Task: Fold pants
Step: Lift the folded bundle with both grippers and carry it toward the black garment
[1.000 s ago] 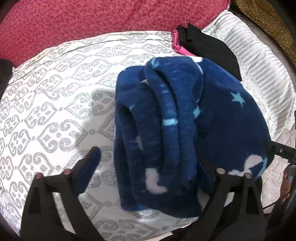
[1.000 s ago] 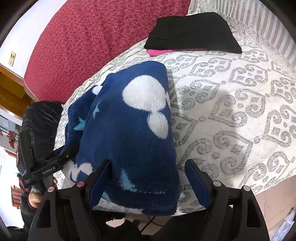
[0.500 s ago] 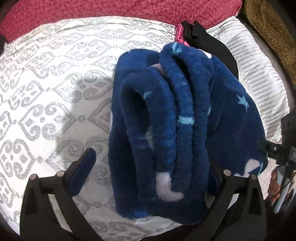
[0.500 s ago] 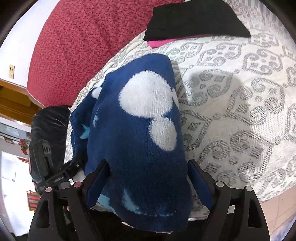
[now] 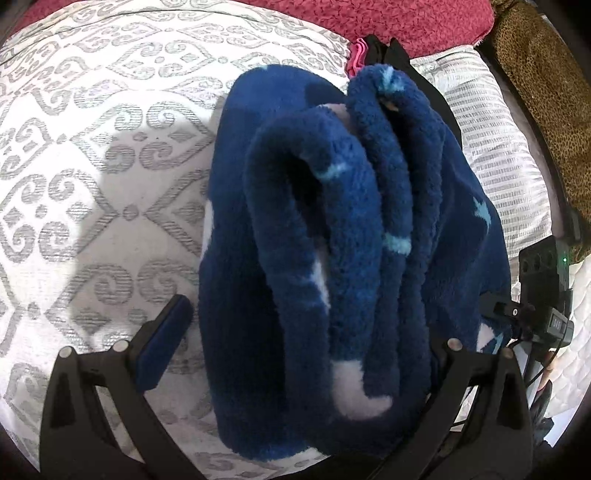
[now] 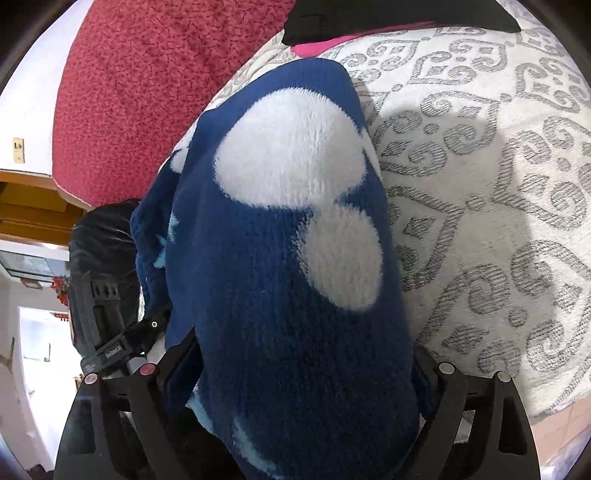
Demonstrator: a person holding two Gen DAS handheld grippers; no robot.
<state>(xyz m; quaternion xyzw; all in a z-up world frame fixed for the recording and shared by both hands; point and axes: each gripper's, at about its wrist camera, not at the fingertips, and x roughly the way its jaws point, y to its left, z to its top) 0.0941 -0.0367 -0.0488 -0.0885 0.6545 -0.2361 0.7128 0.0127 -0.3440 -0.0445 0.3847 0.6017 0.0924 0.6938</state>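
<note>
Both grippers have sunk toward the bed since a moment ago, the folded blue fleece pants [image 6: 288,295] now filling the space between their fingers. Spread wide, the left gripper [image 5: 306,354] has its left pad clear of the cloth; the right gripper [image 6: 303,373] has just been opening, pants between its jaws. Beyond, on the patterned bedspread [image 5: 92,147], lie folded black and pink clothes [image 6: 388,18].

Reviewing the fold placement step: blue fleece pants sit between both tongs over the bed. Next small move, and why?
Probably draw both tongs back off the folded pants. The bundle looks settled on the patterned bedspread; the left tongs stand open, one finger clear of the fleece, and the right tongs have just been opening around it.
</note>
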